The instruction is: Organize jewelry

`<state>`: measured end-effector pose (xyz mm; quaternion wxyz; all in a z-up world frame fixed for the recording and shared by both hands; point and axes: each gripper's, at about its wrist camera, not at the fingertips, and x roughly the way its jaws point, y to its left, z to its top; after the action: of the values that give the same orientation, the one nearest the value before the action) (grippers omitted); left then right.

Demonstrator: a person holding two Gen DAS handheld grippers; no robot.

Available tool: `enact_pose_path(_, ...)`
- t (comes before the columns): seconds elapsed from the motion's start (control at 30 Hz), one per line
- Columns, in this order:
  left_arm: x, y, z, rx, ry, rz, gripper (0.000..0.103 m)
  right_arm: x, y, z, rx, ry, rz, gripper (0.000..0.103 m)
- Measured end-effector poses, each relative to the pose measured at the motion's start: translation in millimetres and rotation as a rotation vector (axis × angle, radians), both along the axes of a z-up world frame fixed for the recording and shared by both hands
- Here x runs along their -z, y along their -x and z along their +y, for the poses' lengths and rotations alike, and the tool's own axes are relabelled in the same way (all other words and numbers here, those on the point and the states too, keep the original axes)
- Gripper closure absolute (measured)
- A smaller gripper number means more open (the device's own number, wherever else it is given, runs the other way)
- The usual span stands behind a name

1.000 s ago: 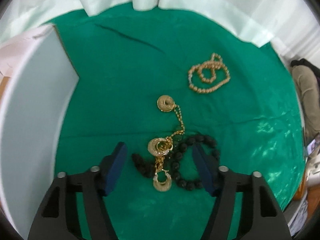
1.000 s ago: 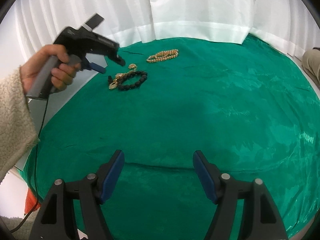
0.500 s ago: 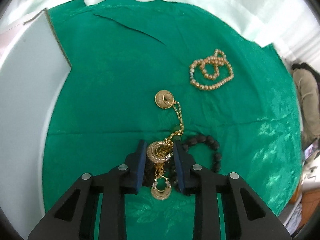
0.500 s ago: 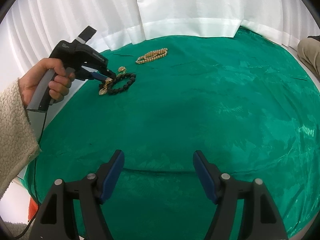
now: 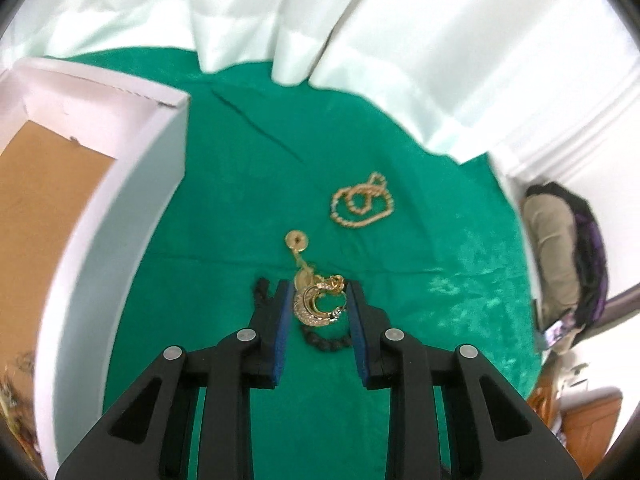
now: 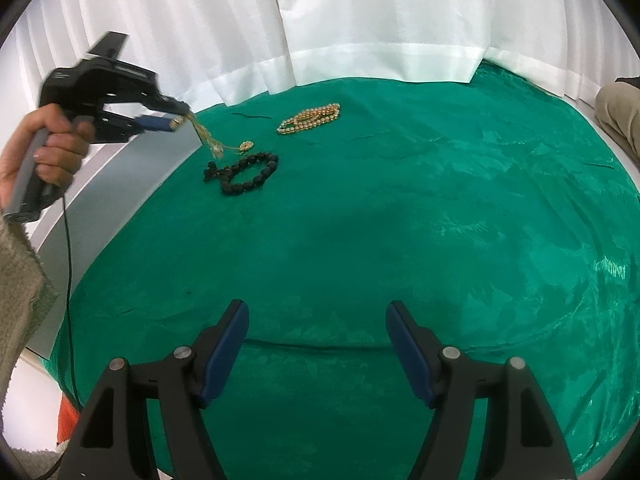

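Observation:
My left gripper (image 5: 319, 300) is shut on a gold chain piece with ring pendants (image 5: 316, 302), lifted above the green cloth; its chain trails down to a gold disc (image 5: 297, 240) still on the cloth. From the right wrist view the left gripper (image 6: 176, 122) hangs at the left with the gold chain (image 6: 208, 140) dangling from it. A black bead bracelet (image 6: 244, 174) lies on the cloth below it, partly hidden under the left gripper's fingers (image 5: 280, 320). A gold bead necklace (image 5: 362, 208) lies farther back. My right gripper (image 6: 318, 344) is open over bare cloth.
A white box (image 5: 120, 216) with a brown cardboard floor stands at the left edge of the green cloth (image 6: 400, 220). White curtains (image 6: 360, 20) hang behind the table. A person's hand (image 6: 52, 148) and fuzzy sleeve hold the left gripper. Beige clothing lies at the far right.
The left gripper closed on the gold ring pendant piece, then rose with it off the black bracelet. The white box has come into fuller view. The right gripper stayed still.

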<state>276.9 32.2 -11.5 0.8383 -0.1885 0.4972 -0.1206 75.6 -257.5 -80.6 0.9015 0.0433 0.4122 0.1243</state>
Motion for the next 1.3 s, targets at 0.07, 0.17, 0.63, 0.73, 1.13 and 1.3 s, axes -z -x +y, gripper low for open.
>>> enact_pose_path(0.07,-13,15,9,-0.006,0.017,-0.028,0.077,0,0,2,-0.004,0.002,0.002,0.030)
enact_pose_path(0.17,-26,35,19,-0.015,0.032,-0.061,0.084,-1,-1,6,-0.014,0.003,0.004,0.030)
enact_pose_path(0.63,12,102,29,0.039,-0.073,-0.032,0.058,-34,-62,36,-0.089,-0.168,0.079,0.030)
enact_pose_path(0.73,39,98,9,0.103,-0.149,-0.008,0.044,-33,-53,40,-0.086,-0.183,0.081,0.030)
enact_pose_path(1.13,96,88,-41,0.187,-0.423,-0.046,0.081,-6,-29,36,-0.076,-0.154,0.139,0.030)
enact_pose_path(1.3,73,97,-26,0.135,-0.299,-0.058,0.082,-14,-22,32,-0.073,-0.151,0.100,0.030)
